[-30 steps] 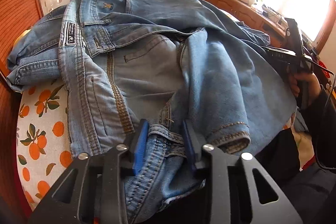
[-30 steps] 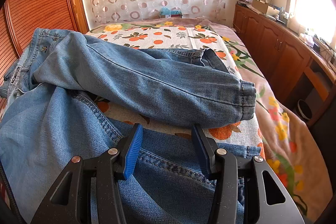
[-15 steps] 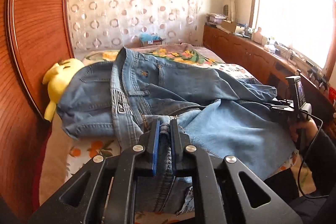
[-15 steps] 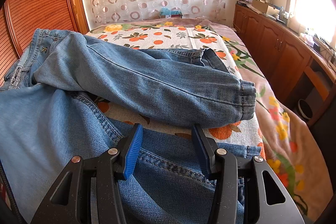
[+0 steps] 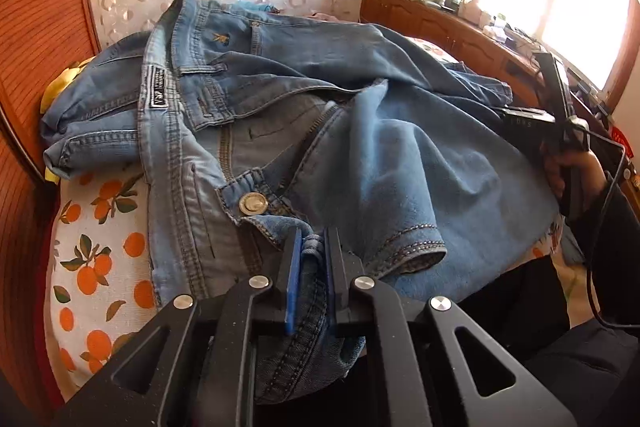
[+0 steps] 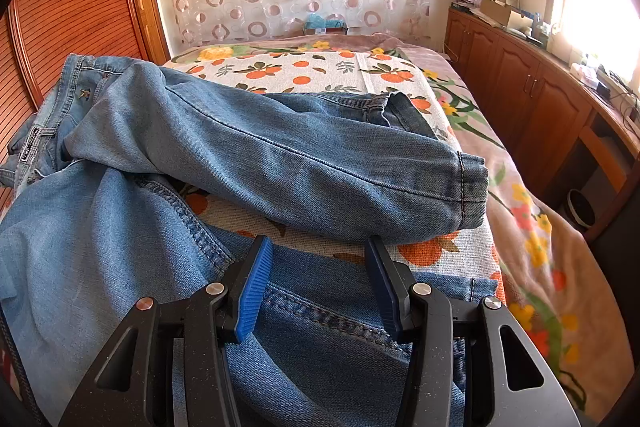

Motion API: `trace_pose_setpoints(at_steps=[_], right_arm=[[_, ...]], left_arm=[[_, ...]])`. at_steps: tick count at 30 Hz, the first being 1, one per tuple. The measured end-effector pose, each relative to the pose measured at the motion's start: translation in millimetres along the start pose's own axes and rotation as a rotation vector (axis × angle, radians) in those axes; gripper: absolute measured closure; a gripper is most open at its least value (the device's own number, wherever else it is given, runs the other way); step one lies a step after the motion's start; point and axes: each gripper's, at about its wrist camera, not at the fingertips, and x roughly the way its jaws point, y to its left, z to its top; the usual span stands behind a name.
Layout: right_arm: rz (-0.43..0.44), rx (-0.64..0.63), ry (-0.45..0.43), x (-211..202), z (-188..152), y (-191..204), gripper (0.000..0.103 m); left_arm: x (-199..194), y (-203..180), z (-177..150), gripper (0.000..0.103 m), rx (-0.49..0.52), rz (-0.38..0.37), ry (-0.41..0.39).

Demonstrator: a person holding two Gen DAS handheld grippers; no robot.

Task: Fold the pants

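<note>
Light blue jeans (image 5: 360, 155) lie crumpled on a bed, waistband and metal button (image 5: 253, 205) toward me in the left wrist view. My left gripper (image 5: 312, 241) is shut on a bunched fold of the waistband just below the button. In the right wrist view one leg (image 6: 280, 163) lies across the sheet with its cuff (image 6: 472, 187) at the right; the other leg runs under my right gripper (image 6: 320, 259), which is open over the denim near that leg's seam. The right gripper's body (image 5: 556, 119) shows at the right edge of the left view.
An orange-print sheet (image 6: 320, 71) covers the bed, over a floral blanket (image 6: 532, 227). A wooden headboard (image 5: 36, 27) stands at the left. A yellow plush toy (image 5: 60, 83) peeks from behind the jeans. Wooden cabinets (image 6: 532, 95) line the right wall under a window.
My left gripper closed on the waistband fold, lifted and swung with it, and is now back low over the bed, still holding. The right gripper has stayed open and still.
</note>
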Motion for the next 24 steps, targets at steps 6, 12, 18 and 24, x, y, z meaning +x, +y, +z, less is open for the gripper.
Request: trace_pose_setpoints(at_steps=[6, 12, 18, 24], right_arm=[[0.000, 0.000, 0.000, 0, 0, 0, 0.053], [0.001, 0.001, -0.001, 0, 0, 0, 0.053], [0.001, 0.001, -0.001, 0, 0, 0, 0.053], [0.000, 0.001, -0.001, 0, 0, 1, 0.053]], left_arm=[[-13, 14, 9, 0.074, -0.042, -0.026, -0.020], [-35, 31, 31, 0.054, -0.055, -0.003, -0.105], [-19, 42, 51, 0.054, -0.016, 0.076, -0.100], [24, 45, 42, 0.054, -0.004, 0.026, -0.003]])
